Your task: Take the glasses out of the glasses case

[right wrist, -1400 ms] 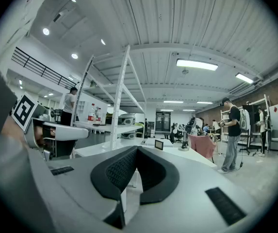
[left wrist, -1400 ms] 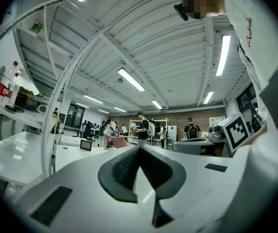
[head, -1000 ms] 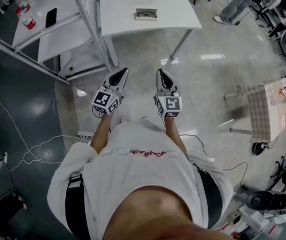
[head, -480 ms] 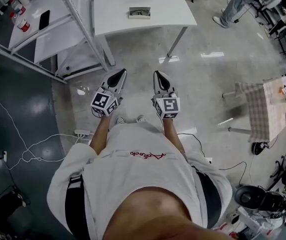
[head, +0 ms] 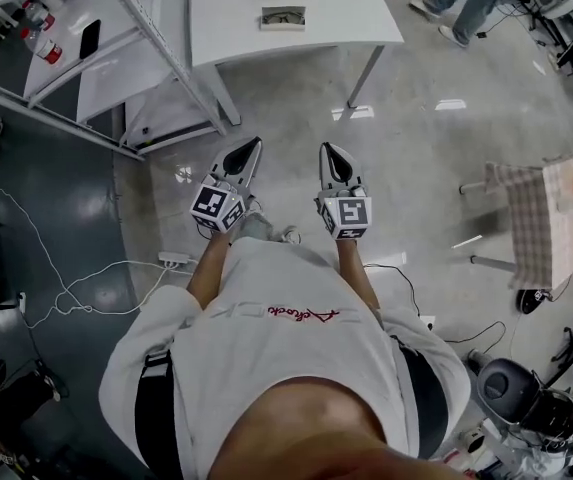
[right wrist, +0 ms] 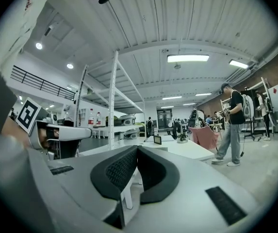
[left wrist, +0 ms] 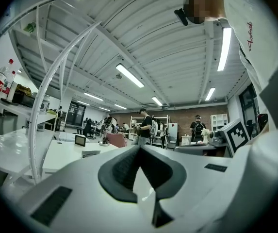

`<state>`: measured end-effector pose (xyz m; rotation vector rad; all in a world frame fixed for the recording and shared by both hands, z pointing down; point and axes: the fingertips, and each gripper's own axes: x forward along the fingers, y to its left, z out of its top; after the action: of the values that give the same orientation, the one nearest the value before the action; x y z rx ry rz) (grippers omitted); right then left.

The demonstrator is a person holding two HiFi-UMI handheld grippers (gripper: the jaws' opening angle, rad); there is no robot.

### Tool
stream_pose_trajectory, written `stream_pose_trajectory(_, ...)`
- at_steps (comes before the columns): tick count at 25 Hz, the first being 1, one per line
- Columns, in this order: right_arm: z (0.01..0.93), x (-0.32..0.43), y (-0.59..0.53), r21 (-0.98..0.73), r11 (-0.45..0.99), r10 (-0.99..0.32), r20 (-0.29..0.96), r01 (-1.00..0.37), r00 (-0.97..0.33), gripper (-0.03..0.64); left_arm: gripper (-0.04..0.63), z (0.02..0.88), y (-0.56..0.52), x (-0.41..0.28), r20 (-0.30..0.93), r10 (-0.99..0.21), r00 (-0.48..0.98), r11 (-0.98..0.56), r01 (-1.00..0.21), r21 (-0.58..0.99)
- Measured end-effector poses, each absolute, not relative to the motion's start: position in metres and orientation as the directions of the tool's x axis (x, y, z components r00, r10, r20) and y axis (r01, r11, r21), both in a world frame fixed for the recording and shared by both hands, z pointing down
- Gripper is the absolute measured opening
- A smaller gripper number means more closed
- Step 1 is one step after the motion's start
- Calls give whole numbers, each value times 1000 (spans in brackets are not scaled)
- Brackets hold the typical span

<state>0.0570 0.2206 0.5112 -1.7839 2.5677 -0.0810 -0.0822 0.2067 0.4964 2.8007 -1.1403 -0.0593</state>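
Case [head: 283, 16] is lying on the table [head: 351, 23], well beyond both grippers. Left gripper [head: 249, 149] and right gripper [head: 328, 152] are pointing toward the table, jaws clenched, empty. Risk: arriving clenched, they would be shoving the case off the table's edge.

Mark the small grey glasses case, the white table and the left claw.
Small grey glasses case [head: 283, 17]: head view, its middle.
White rectangular table [head: 341, 18]: head view, bare top.
Left claw [head: 255, 142]: head view, shut fingertips.
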Motion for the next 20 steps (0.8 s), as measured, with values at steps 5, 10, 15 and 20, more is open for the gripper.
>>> stream_pose_trajectory(5,513,57,210,-55,351,-936,21,-935,-353,-3,28,497,200,-70,26,-681,732,-728,-681,83)
stream_pose_trajectory(10,517,57,195,-44,343,-939,24,-938,-344,-3,28,507,186,-63,36,-665,746,-741,-665,95)
stream_pose_trajectory(15,522,61,167,-32,333,-942,42,-942,-334,-3,28,515,153,-59,30,-657,753,-745,-655,123)
stream_pose_trajectory(20,521,66,118,-13,331,-942,49,-944,-331,-3,28,515,105,-53,14,-654,756,-749,-649,133)
